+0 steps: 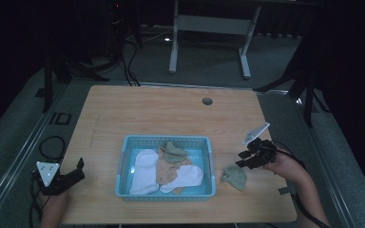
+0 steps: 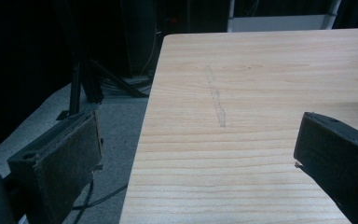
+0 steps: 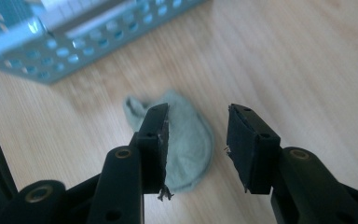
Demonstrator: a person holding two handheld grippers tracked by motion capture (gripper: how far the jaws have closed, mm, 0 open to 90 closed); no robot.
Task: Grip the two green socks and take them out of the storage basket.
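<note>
Left gripper [image 1: 78, 172] sits at the table's [image 1: 171, 109] front-left corner, partly overhanging the left edge. Jaws wide apart, nothing between them; in the left gripper view just bare wood and the table's left edge between the pads.

Blue basket [image 1: 123, 164] sits centre-front, just back from the front edge. Inside: white socks [image 1: 145, 164] at left and front, a tan sock [image 1: 164, 173] in the middle, a green sock in basket [image 1: 173, 152] toward the back wall.

Green sock [image 1: 234, 175] lies flat on the table, just right of the basket's front-right corner, near but not touching it.

Right gripper [image 1: 242, 159] is above and just right of that sock, near the table's right edge, tips pointing left and down. Jaws partly open, nothing gripped. In the right gripper view the sock [image 3: 189, 140] lies on the wood below the gap, pads clear of it.
</note>
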